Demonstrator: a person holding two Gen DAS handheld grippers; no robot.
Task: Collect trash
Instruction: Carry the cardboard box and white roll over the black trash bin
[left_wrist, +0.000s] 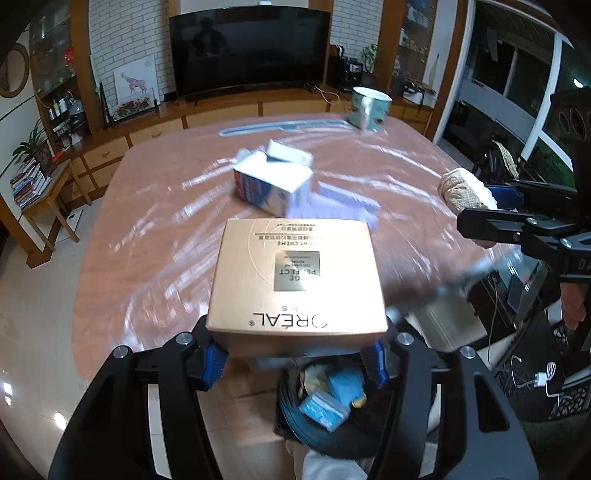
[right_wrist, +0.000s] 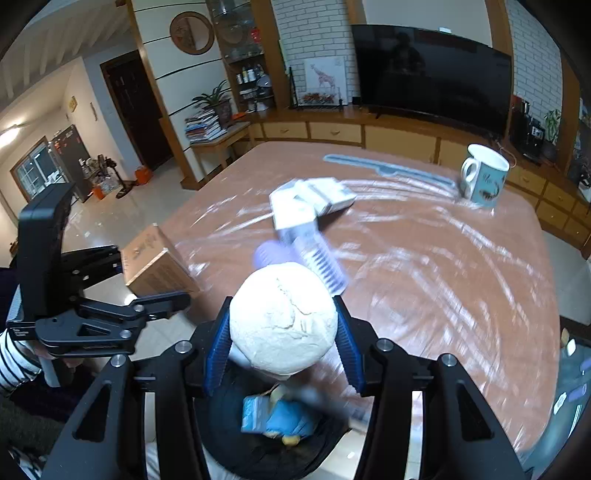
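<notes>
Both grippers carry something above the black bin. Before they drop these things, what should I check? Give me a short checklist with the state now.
1. Left gripper holds the brown cardboard box: ok.
2. Right gripper holds the round white crumpled paper ball: ok.
3. Black bin below both grippers: ok.
4. Room left in the bin: ok, though blue packets already lie inside.
5. Box small enough for the bin opening: cannot tell.
6. Table cleared: not ok, the white and blue carton remains.
</notes>
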